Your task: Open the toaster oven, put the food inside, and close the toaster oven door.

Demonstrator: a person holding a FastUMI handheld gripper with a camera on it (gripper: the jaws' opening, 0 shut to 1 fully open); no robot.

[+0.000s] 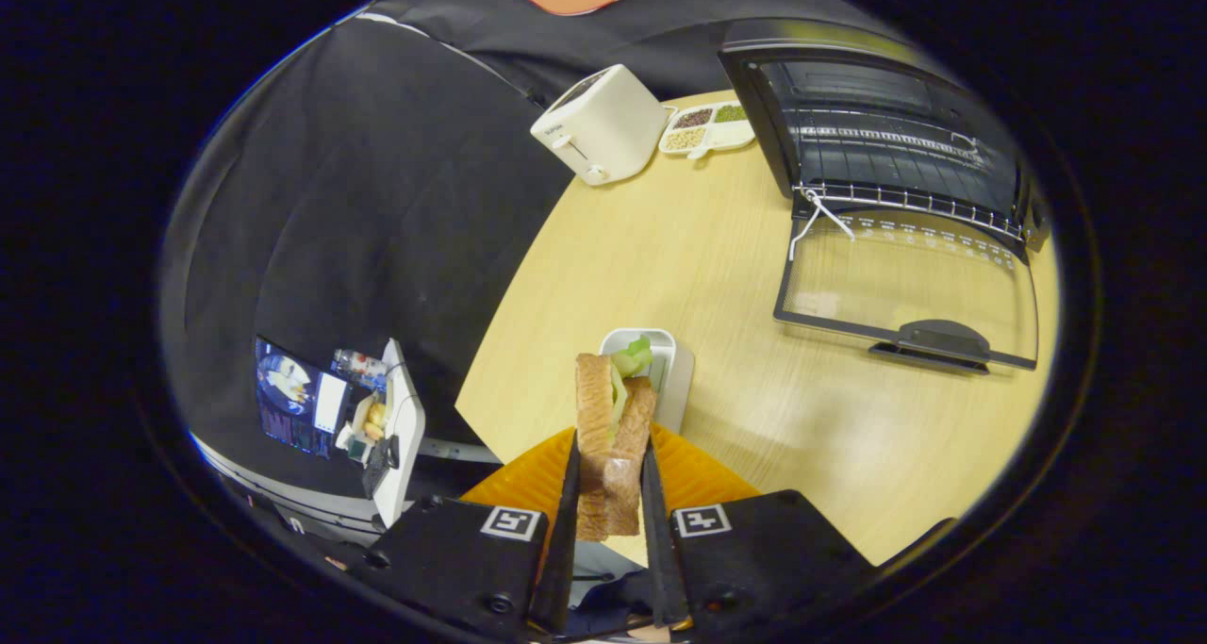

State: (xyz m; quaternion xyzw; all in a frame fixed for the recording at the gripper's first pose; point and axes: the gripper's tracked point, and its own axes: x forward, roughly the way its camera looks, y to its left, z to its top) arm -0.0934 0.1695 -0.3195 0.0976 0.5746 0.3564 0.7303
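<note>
A: Which step is this, do you reckon?

B: The middle one, I'd say. The toaster oven stands well beyond the tongs, off to their right, with its glass door already dropped flat onto the tabletop. The tongs are pinching the sandwich, both fingers pressed on its bread sides, and it seems lifted above a small white dish just ahead

A: So what does the next move call for?

B: Probably carrying the sandwich forward and right, over the lowered door, then easing it onto the wire rack before letting go

A: Anything you can't make out?

B: Whether the sandwich touches the dish, and how deep the rack runs, since the oven's inside is dark. An orange thing under the fingers is half hidden too. The white toaster and the tray of beans sit far beyond
</note>
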